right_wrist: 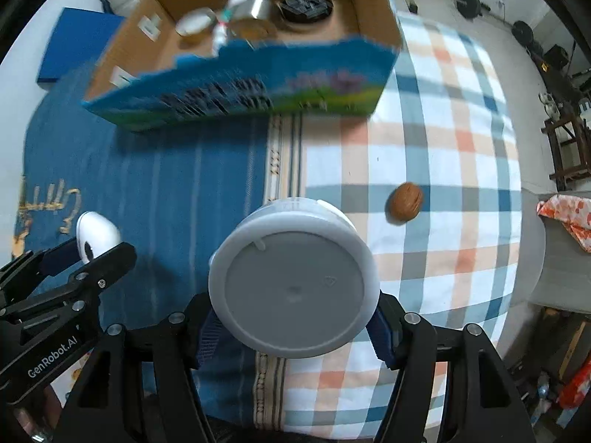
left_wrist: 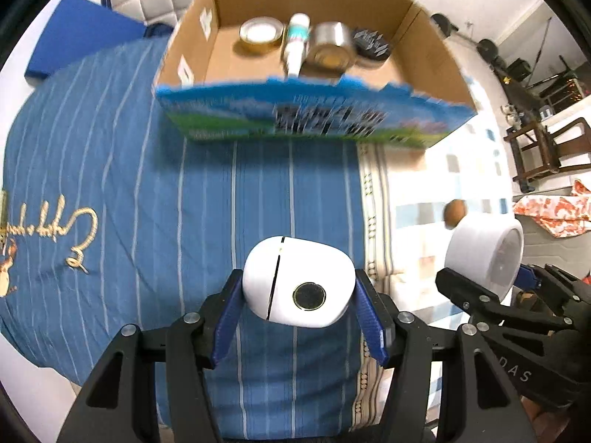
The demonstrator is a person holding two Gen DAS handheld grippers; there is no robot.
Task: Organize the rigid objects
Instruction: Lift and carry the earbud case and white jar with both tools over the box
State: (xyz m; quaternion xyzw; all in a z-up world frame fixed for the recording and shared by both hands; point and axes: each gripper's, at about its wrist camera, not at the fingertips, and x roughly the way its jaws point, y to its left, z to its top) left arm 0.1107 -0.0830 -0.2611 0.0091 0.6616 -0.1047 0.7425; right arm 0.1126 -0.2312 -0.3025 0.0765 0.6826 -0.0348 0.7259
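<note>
The white earbud-style case (left_wrist: 297,282) sits clamped between the blue pads of my left claw (left_wrist: 295,295), held in the air above the blue striped cloth (left_wrist: 110,170) on the bed. My right claw (right_wrist: 295,317) is clenched on a white round tub (right_wrist: 293,284), its flat grey end turned toward the camera, over the seam where the blue cloth meets the checked sheet (right_wrist: 443,140).

I judge this to be the carrying step: both pieces are lifted and pointed at the cardboard box (left_wrist: 424,55) ahead, whose near wall (left_wrist: 303,114) carries blue and green print. Next, each claw must rise over that near wall, come down onto bare cardboard floor, and only then let go. The back of the box is crowded, so the free patch toward the front looks the better landing. Both claws travel close together, so I would stagger them to avoid a knock at the rim.

Count: one case and one tub in hand. In the box, four things in a row along the back: one gold tape roll (left_wrist: 260,33), one white bottle (left_wrist: 295,42), one silver tape roll (left_wrist: 328,50), one dark round container (left_wrist: 371,42). One brown walnut-like item (right_wrist: 404,203) lies loose on the checked sheet, not yet collected.
</note>
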